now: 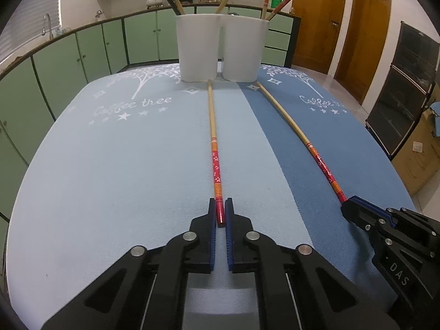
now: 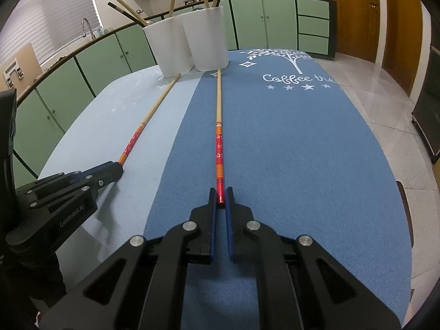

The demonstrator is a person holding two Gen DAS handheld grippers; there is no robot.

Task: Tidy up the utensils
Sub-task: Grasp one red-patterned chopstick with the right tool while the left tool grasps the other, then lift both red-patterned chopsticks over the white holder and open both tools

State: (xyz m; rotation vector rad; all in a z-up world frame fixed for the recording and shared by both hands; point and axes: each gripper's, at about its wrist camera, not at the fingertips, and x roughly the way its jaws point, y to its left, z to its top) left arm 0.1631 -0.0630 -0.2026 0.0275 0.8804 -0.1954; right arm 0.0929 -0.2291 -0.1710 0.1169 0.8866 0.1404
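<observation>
We've got both claws clamped now: left claw (image 1: 220, 210) pinching the red end of the left chopstick (image 1: 213, 134), right claw (image 2: 220, 195) pinching the red end of the right chopstick (image 2: 219, 126). Both sticks lie flat on the counter (image 1: 110, 178), left one on the pale mat, right one on the dark blue mat, well apart at the near end.

Long axes: each stick runs from 6 o'clock up to 12 in its own wrist view, red painted butt near us, bare bamboo tip pointing away, ending just beside the base of the white holders (image 1: 220, 49) at 12. In the left view the right stick fans off toward 4 o'clock.

Risks, as we see it: grip's right at the very end, so a long lever w/ the tip drooping or swinging on lift. Tips sit close to the holder bases, so pushing fwd could nudge or tip them. Sticks already in the holders lean out & could foul entry. Thin round shaft may roll betw. pads
</observation>
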